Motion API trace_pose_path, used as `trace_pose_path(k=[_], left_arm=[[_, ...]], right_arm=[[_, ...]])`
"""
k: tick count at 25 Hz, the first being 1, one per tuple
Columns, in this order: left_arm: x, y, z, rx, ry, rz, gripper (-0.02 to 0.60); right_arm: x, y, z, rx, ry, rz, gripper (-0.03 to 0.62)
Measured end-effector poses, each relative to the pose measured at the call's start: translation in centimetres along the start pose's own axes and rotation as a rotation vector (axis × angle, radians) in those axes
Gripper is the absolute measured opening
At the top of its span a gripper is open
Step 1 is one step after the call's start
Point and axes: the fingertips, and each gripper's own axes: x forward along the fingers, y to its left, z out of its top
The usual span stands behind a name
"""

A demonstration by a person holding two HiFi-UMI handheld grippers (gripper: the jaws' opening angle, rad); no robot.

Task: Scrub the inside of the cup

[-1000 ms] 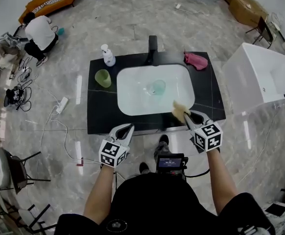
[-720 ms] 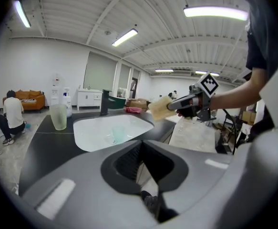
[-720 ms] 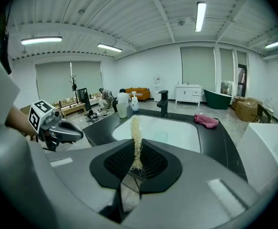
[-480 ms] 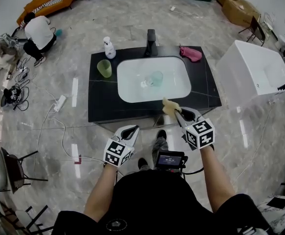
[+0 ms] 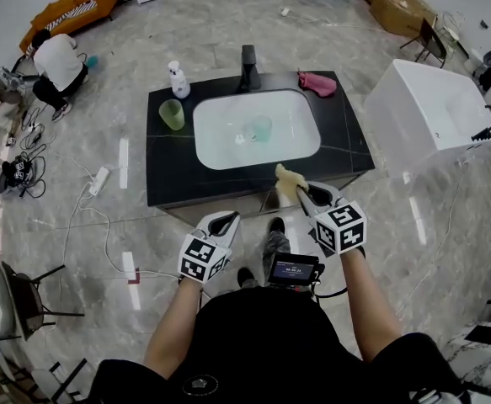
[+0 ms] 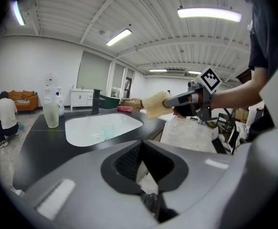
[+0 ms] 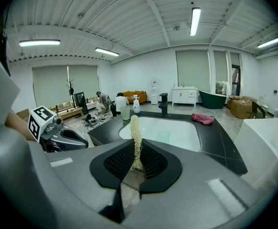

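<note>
Your right tool (image 5: 304, 195) is clamped on the yellow sponge (image 5: 285, 179), low centre of the head view. Your left tool (image 5: 226, 220) is closed on nothing. The cup (image 5: 261, 128) sits in the sink (image 5: 220, 154), upper centre. With nothing holding it, it may skid or tip once the sponge pushes in.

An open test hall: a freestanding sink counter (image 5: 165, 162), white bathtub (image 5: 422, 112), cables (image 5: 24, 172) across the marble floor (image 5: 85, 251)

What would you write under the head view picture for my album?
Right tongs pinch a yellow sponge near the sink, where a clear cup waits.
</note>
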Motion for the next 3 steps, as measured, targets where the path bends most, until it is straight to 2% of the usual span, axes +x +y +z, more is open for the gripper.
trace_pose_path(k=[3], left_arm=[[0.12, -0.33, -0.18, 0.001, 0.005, -0.008, 0.002]], right_arm=[[-0.36, -0.06, -0.26, 0.015, -0.002, -0.006, 0.040]])
